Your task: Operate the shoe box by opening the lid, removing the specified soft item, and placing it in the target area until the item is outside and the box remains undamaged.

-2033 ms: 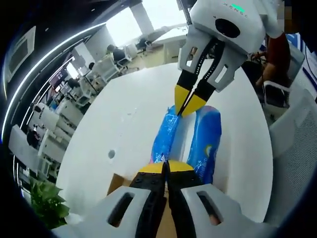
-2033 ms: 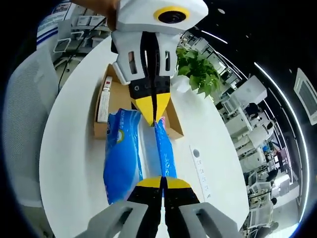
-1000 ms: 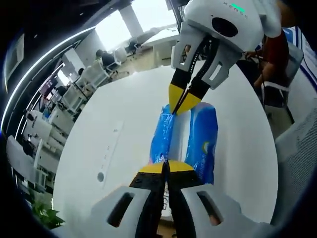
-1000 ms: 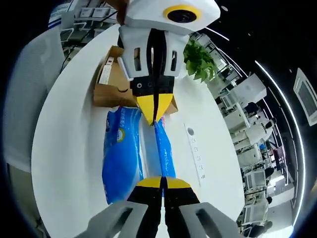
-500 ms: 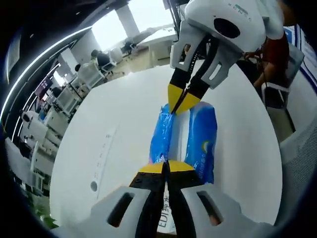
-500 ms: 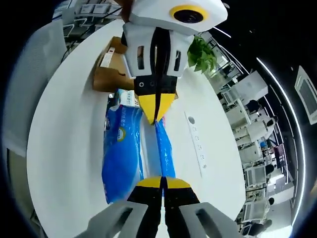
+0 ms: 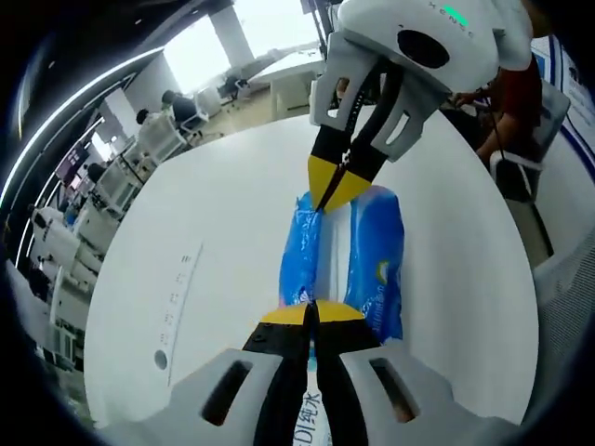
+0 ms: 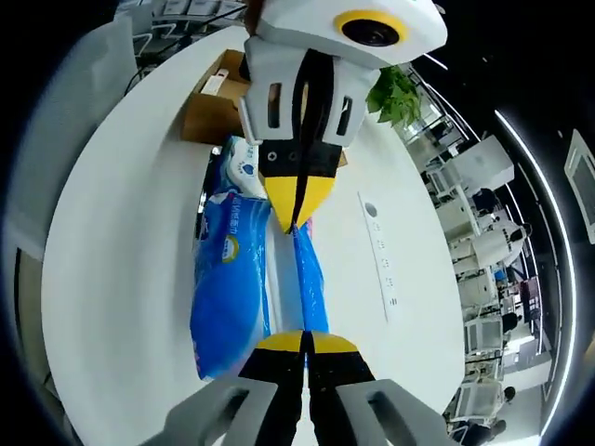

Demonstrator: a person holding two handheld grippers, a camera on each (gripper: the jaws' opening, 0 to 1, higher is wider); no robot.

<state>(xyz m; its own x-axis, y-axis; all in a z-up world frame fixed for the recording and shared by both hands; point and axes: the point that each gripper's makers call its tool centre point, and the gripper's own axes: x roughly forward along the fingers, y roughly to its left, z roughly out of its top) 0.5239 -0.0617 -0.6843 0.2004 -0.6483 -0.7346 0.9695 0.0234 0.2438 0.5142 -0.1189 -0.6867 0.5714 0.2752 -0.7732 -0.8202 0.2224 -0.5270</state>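
The blue pack (image 8: 228, 279) has moved off the shoe box (image 8: 216, 110) — now over bare table (image 7: 214, 223).

Both grippers (image 7: 311, 316) (image 8: 304, 339): white slotted shells; black jaws; yellow tips.

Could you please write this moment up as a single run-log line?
item: blue soft pack out of shoe box | left gripper: shut on pack end | right gripper: shut on other end | pack over white table

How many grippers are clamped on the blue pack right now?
2. The left gripper pinches one end of the blue pack, and the right gripper pinches the opposite end, so the pack hangs between them over the white table.
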